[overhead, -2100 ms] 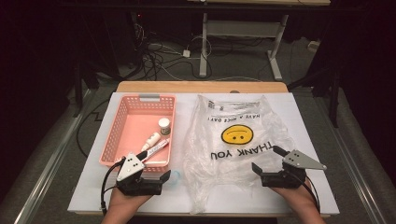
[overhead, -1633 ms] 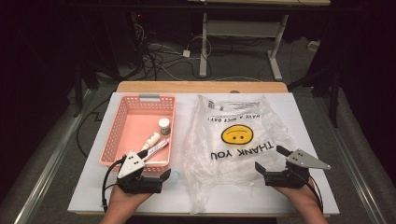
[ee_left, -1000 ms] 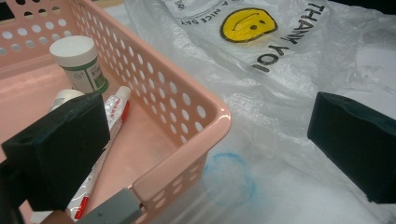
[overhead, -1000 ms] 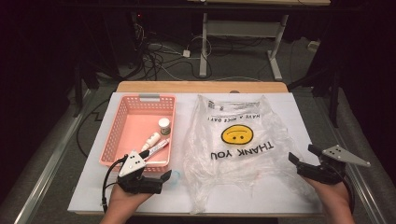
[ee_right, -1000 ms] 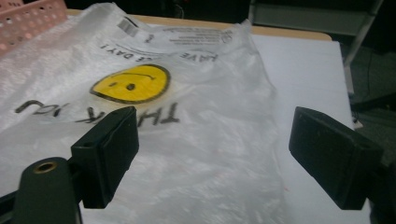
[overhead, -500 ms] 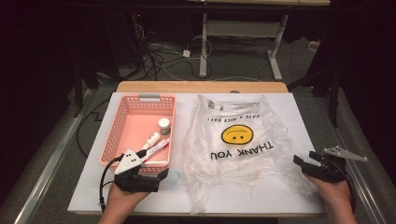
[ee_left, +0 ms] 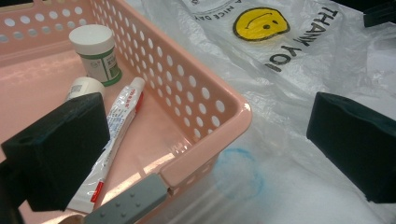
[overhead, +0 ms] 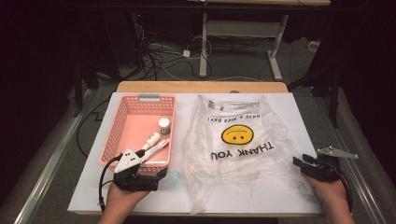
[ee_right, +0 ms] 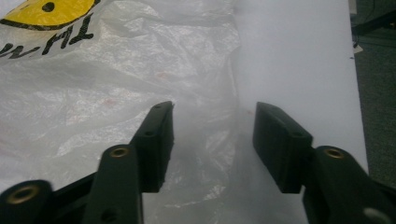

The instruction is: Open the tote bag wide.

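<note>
Clear plastic bag [overhead: 238,149], printed with a yellow smiley and "THANK YOU", lies flat at centre of the high view on the white desk [overhead: 299,112]; its crumpled lower edge reaches the lower centre of that frame. Right gripper [overhead: 303,163] sits at lower right of the high view, at the bag's right-hand edge; in the right gripper view its 2 jaws stand apart with the bag's thin edge lying between them, nothing clamped. Left gripper [overhead: 156,175] sits at lower left of the high view, at the near corner of the pink basket [overhead: 116,135]; in the left gripper view its jaws are wide apart, straddling that corner, 1 over the basket floor, 1 over the bag. Basket contents: a white-capped jar [ee_left: 98,51], a small white bottle [ee_left: 84,86] and a tube [ee_left: 114,135], lying close together.
</note>
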### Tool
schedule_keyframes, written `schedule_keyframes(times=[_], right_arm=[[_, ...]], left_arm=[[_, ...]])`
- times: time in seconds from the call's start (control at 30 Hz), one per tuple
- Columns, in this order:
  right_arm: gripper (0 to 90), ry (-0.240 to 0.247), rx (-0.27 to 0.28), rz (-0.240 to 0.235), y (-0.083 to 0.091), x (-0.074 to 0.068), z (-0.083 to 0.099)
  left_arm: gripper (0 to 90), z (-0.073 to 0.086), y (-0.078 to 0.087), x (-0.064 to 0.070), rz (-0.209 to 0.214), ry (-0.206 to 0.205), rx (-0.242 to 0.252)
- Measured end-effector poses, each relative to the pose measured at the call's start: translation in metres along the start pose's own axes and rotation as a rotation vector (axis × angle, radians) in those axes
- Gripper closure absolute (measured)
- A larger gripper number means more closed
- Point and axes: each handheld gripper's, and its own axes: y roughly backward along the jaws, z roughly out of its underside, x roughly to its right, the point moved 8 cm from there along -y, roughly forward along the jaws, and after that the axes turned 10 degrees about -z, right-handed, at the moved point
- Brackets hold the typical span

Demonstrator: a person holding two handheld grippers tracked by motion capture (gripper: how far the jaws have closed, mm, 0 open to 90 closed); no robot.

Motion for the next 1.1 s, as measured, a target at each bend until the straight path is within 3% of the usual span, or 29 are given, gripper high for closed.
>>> schedule_keyframes(times=[0.07, 0.1, 0.13, 0.27, 0.47, 0.63, 0.8, 0.87, 1.03, 1.1], right_arm=[[66.8, 0.028, -0.014, -0.001, -0.002, -0.002, 0.000], [66.8, 0.028, -0.014, -0.001, -0.002, -0.002, 0.000], [77.4, 0.055, -0.028, -0.007, -0.003, -0.005, 0.001], [88.3, 0.080, -0.040, -0.014, -0.003, -0.009, 0.002], [89.8, 0.090, -0.042, -0.035, 0.000, -0.015, 0.006], [89.9, 0.103, -0.035, -0.049, 0.008, -0.032, 0.009], [89.9, 0.144, -0.035, -0.062, 0.016, -0.054, 0.013], [89.9, 0.148, -0.037, -0.061, 0.017, -0.057, 0.015], [89.8, 0.160, -0.041, -0.082, 0.028, -0.072, 0.029], [89.8, 0.161, -0.043, -0.103, 0.034, -0.081, 0.039]], left_arm=[[0.0, -0.001, 0.001, -0.001, 0.018, 0.029, 0.001], [0.0, -0.001, 0.001, -0.001, 0.020, 0.035, 0.004], [0.0, -0.001, 0.002, -0.003, -0.002, 0.027, 0.007], [0.0, -0.002, 0.002, -0.002, 0.003, 0.020, 0.008], [0.0, -0.002, 0.002, 0.001, 0.009, 0.017, -0.003], [0.0, -0.003, 0.006, -0.001, 0.001, 0.030, -0.003], [0.0, -0.006, 0.013, -0.003, 0.017, 0.068, 0.036], [0.0, -0.007, 0.014, -0.003, 0.016, 0.074, 0.045], [1.1, -0.005, 0.010, 0.000, 0.031, 0.073, 0.019], [0.7, -0.003, 0.009, 0.000, 0.013, 0.059, 0.009]])
